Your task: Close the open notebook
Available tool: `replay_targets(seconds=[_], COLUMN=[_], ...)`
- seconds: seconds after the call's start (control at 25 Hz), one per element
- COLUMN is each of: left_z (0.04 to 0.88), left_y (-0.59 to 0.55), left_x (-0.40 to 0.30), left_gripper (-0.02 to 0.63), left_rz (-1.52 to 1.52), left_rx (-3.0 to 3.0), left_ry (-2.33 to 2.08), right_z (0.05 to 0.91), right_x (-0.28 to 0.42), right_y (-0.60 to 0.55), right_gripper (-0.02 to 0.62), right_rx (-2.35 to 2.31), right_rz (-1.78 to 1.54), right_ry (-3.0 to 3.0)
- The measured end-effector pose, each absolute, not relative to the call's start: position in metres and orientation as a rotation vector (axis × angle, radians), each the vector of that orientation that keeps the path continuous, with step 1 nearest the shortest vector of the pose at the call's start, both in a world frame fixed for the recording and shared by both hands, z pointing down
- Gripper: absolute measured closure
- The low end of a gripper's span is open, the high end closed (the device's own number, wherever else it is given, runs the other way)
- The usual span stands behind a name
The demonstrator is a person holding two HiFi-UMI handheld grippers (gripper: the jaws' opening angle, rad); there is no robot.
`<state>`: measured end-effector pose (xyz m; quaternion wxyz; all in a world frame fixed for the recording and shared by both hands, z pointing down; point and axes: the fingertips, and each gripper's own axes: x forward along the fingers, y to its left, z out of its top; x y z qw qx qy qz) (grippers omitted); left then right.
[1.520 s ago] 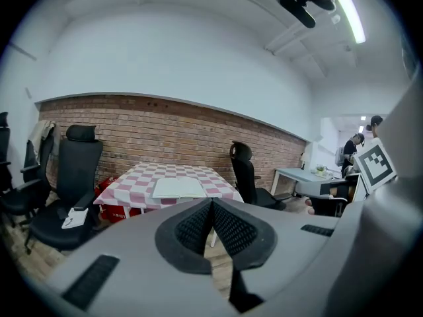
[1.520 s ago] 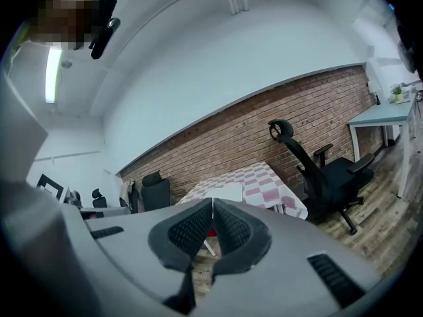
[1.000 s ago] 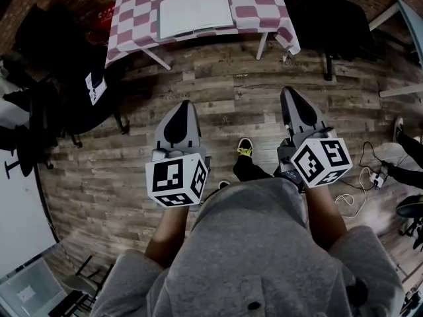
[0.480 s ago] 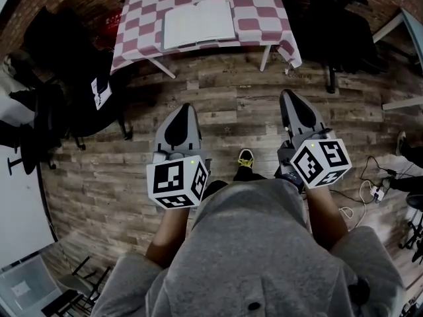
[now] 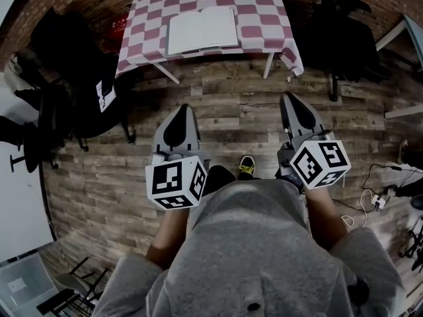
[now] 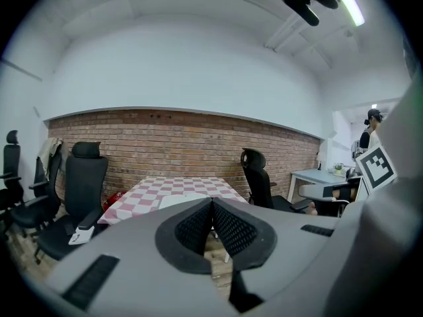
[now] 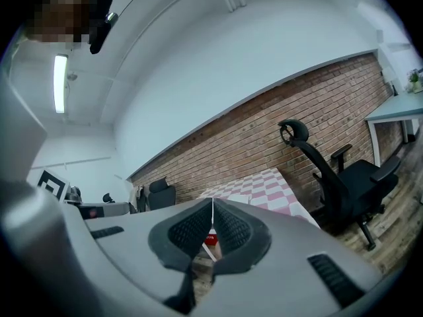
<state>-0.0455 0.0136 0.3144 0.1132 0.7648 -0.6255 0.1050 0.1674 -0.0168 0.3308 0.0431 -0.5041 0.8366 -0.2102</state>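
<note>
Since the earlier frames the table (image 5: 264, 25) with its red and white checked cloth has come lower in the head view, and the open notebook (image 5: 201, 30) on it also, while both grippers keep nearly the same place in the picture; the shoe (image 5: 246, 166) with yellow laces now sits lower, between the two marker cubes. The notebook lies flat and open, its white pages up, on the near middle part of the cloth. From the left gripper (image 5: 181, 109) it is at about 12 o'clock, slightly toward 1, and from the right gripper (image 5: 289, 98) it is at about 11 o'clock. Both are well apart from it, with a wide strip of wooden floor (image 5: 238, 111) between the tips and the table edge. In the left gripper view the left gripper (image 6: 211, 203) has its jaws pressed together with nothing between them, and the notebook (image 6: 173, 201) shows as a pale strip on the table (image 6: 142, 193) just behind the jaws, a little toward 9 o'clock of the tips. In the right gripper view the right gripper (image 7: 212, 207) is also fully closed and empty, and the checked table (image 7: 264, 187) stands beyond it toward 2 o'clock. One black office chair (image 5: 344, 25) stands at 3 o'clock of the table, and more dark chairs (image 5: 66, 65) stand at its 8 o'clock.
</note>
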Motion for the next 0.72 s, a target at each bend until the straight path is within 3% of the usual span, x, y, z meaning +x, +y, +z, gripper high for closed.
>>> replay_targets(seconds=[0.72], left_z=[0.301], left_y=[0.008], left_x=[-0.027], left_gripper=[0.595], left_rz=[0.301], left_rx=[2.277], left_ry=[-1.859], right_z=[0.323], right_x=[0.179], right_y=[-0.024], right_gripper=[0.568], right_rx=[-1.507], right_rz=[-0.622], right_ry=[2.541])
